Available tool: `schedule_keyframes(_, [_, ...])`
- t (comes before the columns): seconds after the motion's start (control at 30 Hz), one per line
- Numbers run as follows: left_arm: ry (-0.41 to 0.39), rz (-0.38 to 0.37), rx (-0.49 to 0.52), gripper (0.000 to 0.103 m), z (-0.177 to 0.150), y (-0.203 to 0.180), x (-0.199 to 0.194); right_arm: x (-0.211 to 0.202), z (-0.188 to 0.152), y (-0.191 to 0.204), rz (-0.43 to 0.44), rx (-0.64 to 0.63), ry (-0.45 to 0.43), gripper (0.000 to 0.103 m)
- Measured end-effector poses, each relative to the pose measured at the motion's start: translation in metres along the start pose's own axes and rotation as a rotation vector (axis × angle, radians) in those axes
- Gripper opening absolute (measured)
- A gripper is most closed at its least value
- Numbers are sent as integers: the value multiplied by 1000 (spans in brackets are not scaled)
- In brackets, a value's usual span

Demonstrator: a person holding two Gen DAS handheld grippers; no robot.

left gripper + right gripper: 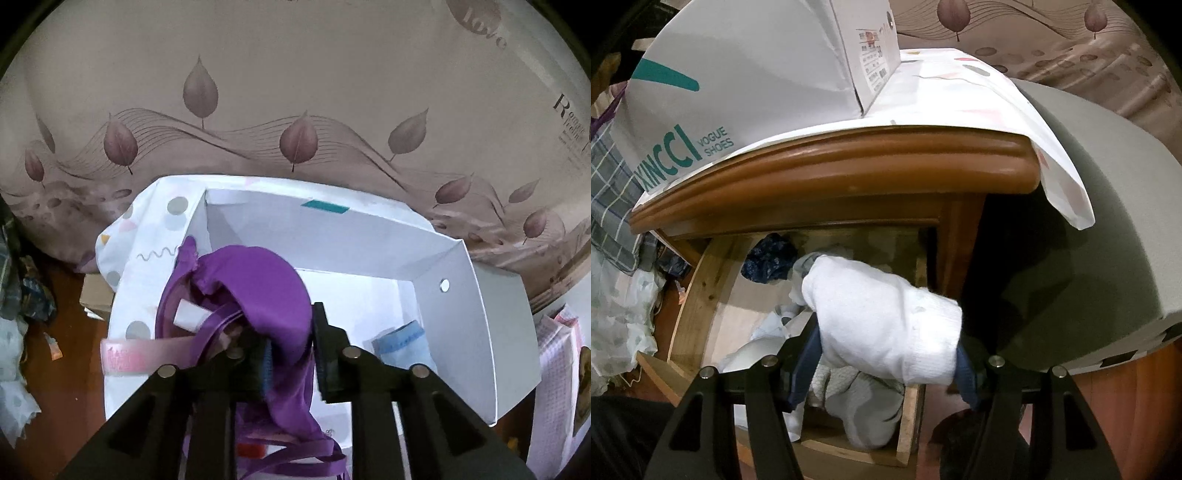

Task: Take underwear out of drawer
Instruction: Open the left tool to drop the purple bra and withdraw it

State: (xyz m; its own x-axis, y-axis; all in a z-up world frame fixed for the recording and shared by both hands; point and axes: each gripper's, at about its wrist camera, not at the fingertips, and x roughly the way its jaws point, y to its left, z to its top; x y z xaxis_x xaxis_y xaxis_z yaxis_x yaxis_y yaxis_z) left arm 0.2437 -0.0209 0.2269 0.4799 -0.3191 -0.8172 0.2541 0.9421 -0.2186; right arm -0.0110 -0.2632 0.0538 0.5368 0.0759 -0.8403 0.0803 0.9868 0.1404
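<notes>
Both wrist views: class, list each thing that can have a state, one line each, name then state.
Drawer: pulled open, clothes inside.
Shoebox: open, no lid on it.
Purple bra: between the left gripper fingers, draped over the box edge.
White bundle: clamped in the right gripper, above the drawer.

Drawer [701,295] rear hidden under tabletop [849,162]
</notes>
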Motion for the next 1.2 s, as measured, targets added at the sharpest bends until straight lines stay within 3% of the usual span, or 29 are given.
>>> schedule_keyframes(0.13, [-13, 42, 27, 29, -3, 0, -5, 0, 0, 1, -1, -3, -4, 64])
schedule_keyframes(0.23, [-11, 69, 55, 47, -5, -3, -12, -1, 0, -1, -6, -3, -7, 64])
schedule_keyframes(0.37, [-61, 94, 93, 59, -9, -8, -29, -2, 1, -2, -9, 1, -13, 64])
schedule_keyframes(0.6, [-141, 103, 137, 69, -36, -15, -73, -2, 1, 0, -13, -16, -18, 64])
schedule_keyframes(0.73, [-204, 123, 135, 72, -71, -8, -103, -1, 0, 2, -34, -36, -24, 64])
schedule_keyframes(1.0, [-304, 327, 114, 78, -170, 33, -126, -2, -2, 8, -44, -65, -44, 64])
schedule_keyframes(1.2, [-299, 368, -46, 80, -231, 85, -117, -15, -5, 12, -34, -84, -61, 64])
